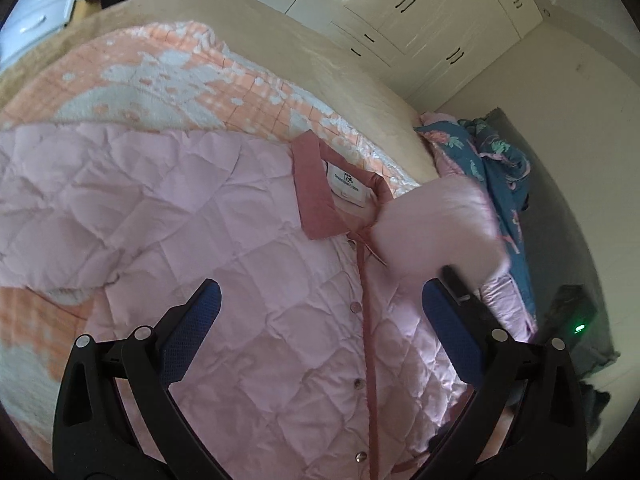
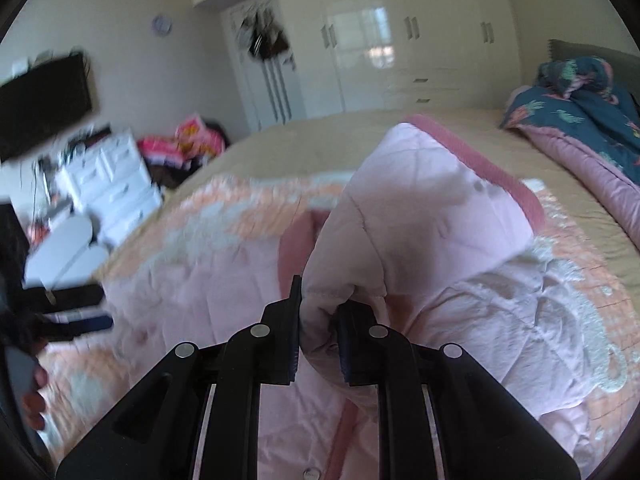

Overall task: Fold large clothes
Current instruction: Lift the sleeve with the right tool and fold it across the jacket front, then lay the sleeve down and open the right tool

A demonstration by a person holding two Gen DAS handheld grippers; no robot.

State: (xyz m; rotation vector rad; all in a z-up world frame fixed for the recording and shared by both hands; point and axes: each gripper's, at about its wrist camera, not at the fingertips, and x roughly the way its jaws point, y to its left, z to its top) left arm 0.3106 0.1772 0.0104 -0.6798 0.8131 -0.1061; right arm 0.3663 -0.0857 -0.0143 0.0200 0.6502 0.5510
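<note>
Pale pink quilted jacket with a darker pink collar and snap placket (image 1: 224,248) lies front-up on the bed with its peach-and-white patterned blanket (image 1: 168,76), directly ahead of and below both hand-held grippers.

Right hand-held gripper (image 2: 318,344): jaws closed, pinching a bunched fold of the jacket's pink sleeve (image 2: 420,216). The sleeve rises from its tips and hangs up and forward, darker cuff band at the far end. View is blurred.

Left hand-held gripper (image 1: 320,308): jaws wide apart, nothing between the blue pads (image 1: 196,324); it hovers over the chest, placket running between its fingers.

Step in hand, as I judge it: folding a sleeve inward across the body. The lifted sleeve appears in the left wrist view just beyond the right-hand finger, beside the collar (image 1: 312,196).

Orientation: long axis follows the placket (image 1: 368,340), running away from the left hand-held gripper; collar at the far end, hem toward the near side and out of view.

Next move likely calls for laying the sleeve flat across the chest and letting go, with the free hand-held gripper pinning or smoothing the quilting.
</note>
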